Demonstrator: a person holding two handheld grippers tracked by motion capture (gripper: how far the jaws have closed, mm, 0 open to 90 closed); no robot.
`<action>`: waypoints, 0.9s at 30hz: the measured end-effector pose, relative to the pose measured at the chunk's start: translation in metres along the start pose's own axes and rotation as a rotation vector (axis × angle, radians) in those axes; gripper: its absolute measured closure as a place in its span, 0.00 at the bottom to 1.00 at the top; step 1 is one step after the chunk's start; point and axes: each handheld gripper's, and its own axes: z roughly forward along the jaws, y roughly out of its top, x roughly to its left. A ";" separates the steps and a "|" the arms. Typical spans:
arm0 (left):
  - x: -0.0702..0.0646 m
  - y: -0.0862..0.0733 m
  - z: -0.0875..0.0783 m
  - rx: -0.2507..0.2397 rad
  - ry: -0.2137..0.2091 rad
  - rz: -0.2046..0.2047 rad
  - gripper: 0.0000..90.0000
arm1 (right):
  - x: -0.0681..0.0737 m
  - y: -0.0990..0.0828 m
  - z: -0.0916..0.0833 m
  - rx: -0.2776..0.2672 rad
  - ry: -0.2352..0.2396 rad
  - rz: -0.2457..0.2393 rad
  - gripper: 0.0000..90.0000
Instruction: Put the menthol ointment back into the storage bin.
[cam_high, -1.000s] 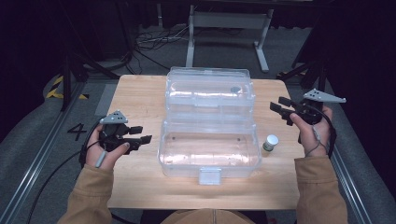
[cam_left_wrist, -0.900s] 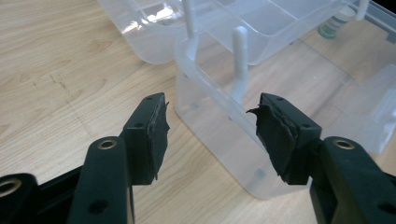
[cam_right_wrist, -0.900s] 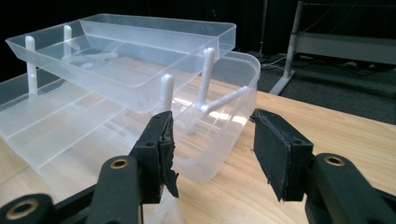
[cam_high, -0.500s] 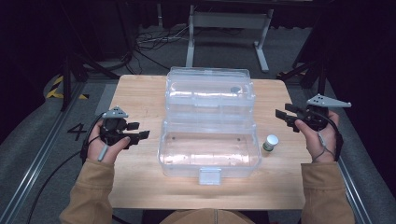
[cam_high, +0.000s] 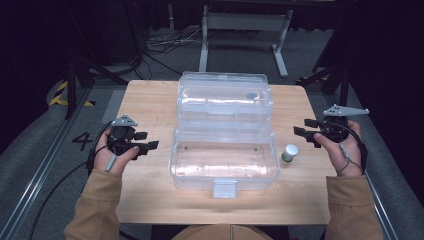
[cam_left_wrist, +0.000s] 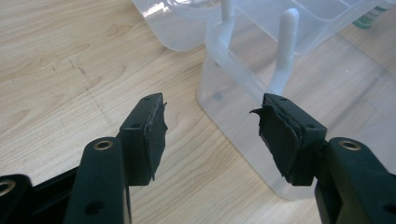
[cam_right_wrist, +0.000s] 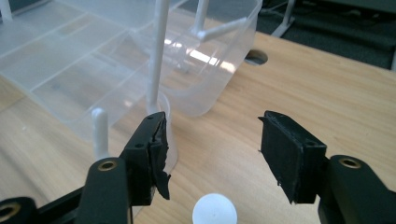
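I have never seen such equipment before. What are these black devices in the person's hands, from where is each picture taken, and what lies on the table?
A person sits at a wooden table and holds a hand-operated grasping tool in each hand: the left tool and the right tool. The wide picture comes from a camera fixed above, looking forward and down. The other two come from small cameras riding on each tool, looking along its two black jaws. On the table stands a clear plastic box with its lid open, and beside it, near the right tool, a small bottle with a white cap. Both tools have just been opening their jaws. Nothing is between them, so nothing is held.
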 end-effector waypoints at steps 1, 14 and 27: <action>0.000 0.000 0.000 0.000 -0.001 -0.005 0.46 | 0.000 0.000 0.001 0.013 0.001 -0.001 0.46; 0.002 -0.003 0.002 0.014 0.001 -0.011 0.45 | -0.001 -0.005 0.011 0.141 0.008 -0.003 0.44; 0.003 -0.004 0.004 0.032 0.001 -0.006 0.45 | -0.002 -0.013 0.024 0.262 0.003 -0.005 0.42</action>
